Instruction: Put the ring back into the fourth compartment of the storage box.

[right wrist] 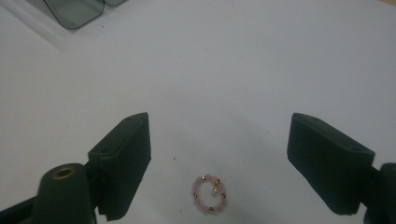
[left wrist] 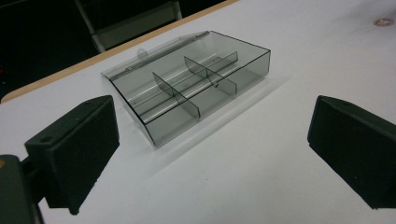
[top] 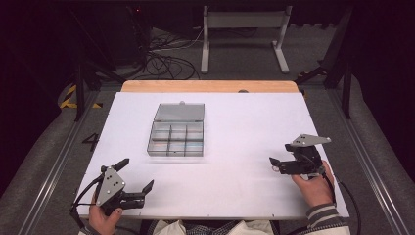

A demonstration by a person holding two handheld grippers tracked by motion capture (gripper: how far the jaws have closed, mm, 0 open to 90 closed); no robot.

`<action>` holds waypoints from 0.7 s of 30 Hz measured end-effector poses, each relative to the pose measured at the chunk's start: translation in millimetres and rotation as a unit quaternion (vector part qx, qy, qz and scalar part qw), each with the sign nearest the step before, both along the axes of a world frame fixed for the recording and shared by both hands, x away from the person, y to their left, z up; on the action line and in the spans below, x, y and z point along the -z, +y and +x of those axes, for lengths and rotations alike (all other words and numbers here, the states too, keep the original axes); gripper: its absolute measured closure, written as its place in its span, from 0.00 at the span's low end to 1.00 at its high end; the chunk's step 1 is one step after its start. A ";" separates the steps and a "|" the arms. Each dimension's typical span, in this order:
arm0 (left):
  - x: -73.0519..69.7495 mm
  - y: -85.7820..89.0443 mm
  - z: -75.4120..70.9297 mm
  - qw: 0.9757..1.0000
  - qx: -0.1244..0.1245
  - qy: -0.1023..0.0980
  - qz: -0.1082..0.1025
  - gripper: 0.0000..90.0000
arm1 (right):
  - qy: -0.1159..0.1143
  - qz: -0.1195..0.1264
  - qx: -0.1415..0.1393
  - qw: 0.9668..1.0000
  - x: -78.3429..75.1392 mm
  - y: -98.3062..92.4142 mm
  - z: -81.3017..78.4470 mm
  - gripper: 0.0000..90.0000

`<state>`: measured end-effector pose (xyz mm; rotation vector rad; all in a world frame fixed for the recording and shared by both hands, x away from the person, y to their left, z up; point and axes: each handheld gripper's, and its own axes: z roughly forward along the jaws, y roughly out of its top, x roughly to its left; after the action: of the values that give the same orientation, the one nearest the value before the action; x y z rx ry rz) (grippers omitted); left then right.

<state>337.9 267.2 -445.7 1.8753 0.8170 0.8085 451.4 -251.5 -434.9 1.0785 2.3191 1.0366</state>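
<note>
A clear grey compartment box (top: 175, 139) stands left of the white table's middle, its lid (top: 179, 112) folded open behind it. In the left gripper view the box (left wrist: 191, 88) lies ahead, its dividers visible and the compartments bare. My left gripper (top: 137, 174) rests near the front left edge, open and holding nothing; its view shows the jaws (left wrist: 210, 154) wide apart. My right gripper (top: 280, 155) is at the right side, open. A small ring of pink beads with gold ones (right wrist: 210, 194) lies on the table between and just short of its jaws (right wrist: 238, 154).
The white table (top: 244, 132) has a wooden strip (top: 210, 86) along its far edge. A metal stand (top: 243, 34) and cables (top: 166, 61) lie on the floor beyond. A corner of the box (right wrist: 74, 11) shows at the right gripper view's top left.
</note>
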 end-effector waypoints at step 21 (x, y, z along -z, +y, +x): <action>0.3 -0.4 0.1 1.000 0.000 0.002 -0.002 0.03 | 0.063 -0.095 0.010 0.993 10.4 12.9 7.6 0.57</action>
<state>338.0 266.8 -446.0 1.8747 0.8191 0.8033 459.0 -238.5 -445.3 1.1164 2.4417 0.7410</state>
